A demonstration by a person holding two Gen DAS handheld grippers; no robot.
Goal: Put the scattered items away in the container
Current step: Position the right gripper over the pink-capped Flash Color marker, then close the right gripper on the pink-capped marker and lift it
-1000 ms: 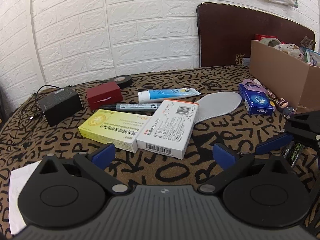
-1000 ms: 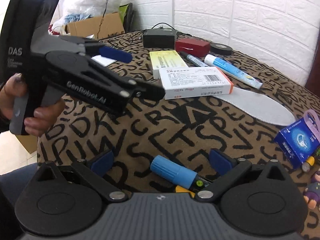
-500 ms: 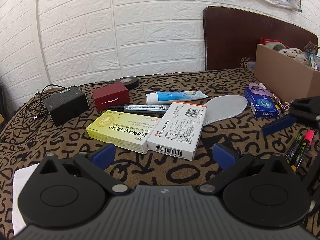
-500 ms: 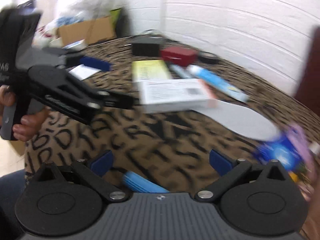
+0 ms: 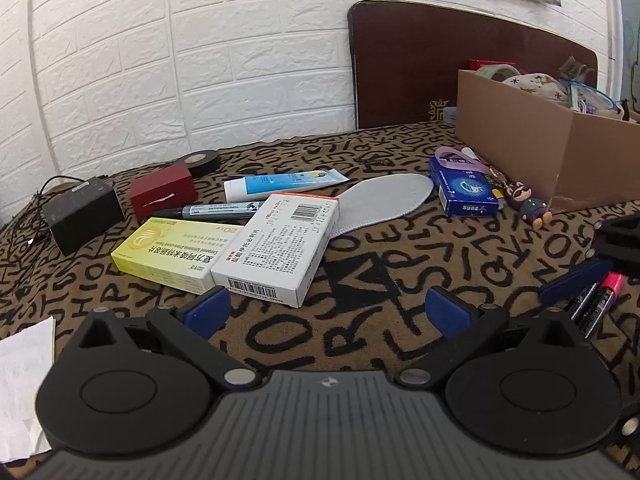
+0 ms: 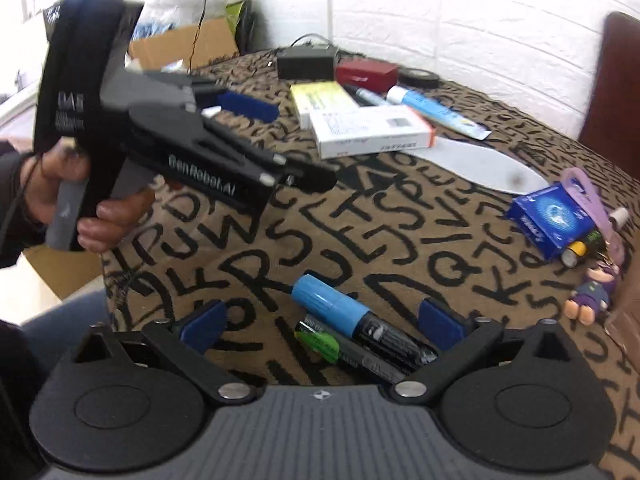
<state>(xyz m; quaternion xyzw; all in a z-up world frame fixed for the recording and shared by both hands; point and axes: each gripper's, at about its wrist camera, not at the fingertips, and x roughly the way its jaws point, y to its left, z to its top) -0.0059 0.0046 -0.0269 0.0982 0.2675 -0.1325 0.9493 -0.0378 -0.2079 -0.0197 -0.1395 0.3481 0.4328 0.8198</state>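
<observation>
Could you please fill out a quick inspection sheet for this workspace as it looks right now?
Surface: brown letter-print cloth.
Job's things: white medicine box leaning on yellow medicine box; marker pens between right gripper's fingers; cardboard box already part-filled.
Clutter: grey insole, blue tube.
Grippers: left gripper open, empty; right gripper open.
Cables: black adapter with lead.
Surroundings: white brick wall.

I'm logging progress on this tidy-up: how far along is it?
Early. The cardboard box already holds some things. Nothing is gripped: the right gripper is open around the markers; the left gripper is open. The medicine boxes, insole and tube remain out.
</observation>
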